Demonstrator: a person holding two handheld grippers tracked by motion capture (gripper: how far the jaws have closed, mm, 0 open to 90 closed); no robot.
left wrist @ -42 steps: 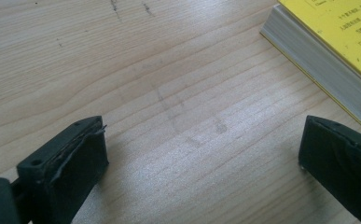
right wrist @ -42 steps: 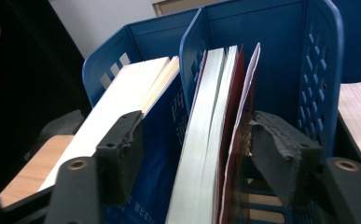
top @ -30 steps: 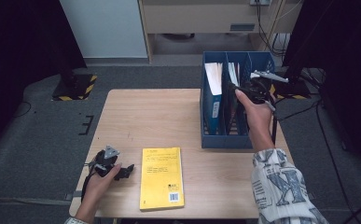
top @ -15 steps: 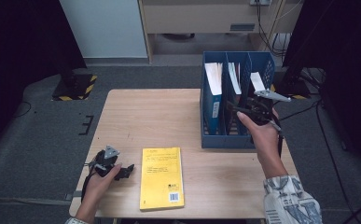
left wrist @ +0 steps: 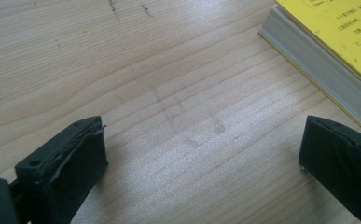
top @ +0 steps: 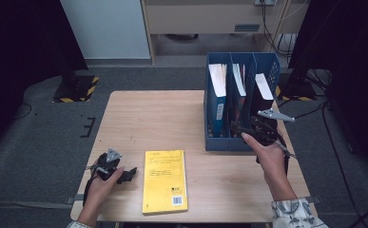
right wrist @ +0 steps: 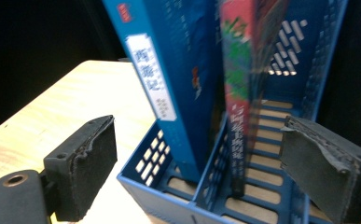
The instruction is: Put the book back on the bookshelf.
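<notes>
left gripper (top: 127,174) parked on the table (top: 148,118), jaws wide apart, empty, just beside the yellow book (top: 165,180) lying flat at the near edge. right gripper (top: 241,130) has pulled back from the blue file rack (top: 217,128), jaws just opened, nothing held. red book (right wrist: 243,93) now upright in the middle slot, blue book (right wrist: 169,79) in the left one. looks placed; yellow book likely next.

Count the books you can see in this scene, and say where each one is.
4: a yellow book flat on the table, and one book upright in each rack compartment, left, middle, right. More may be hidden.
</notes>
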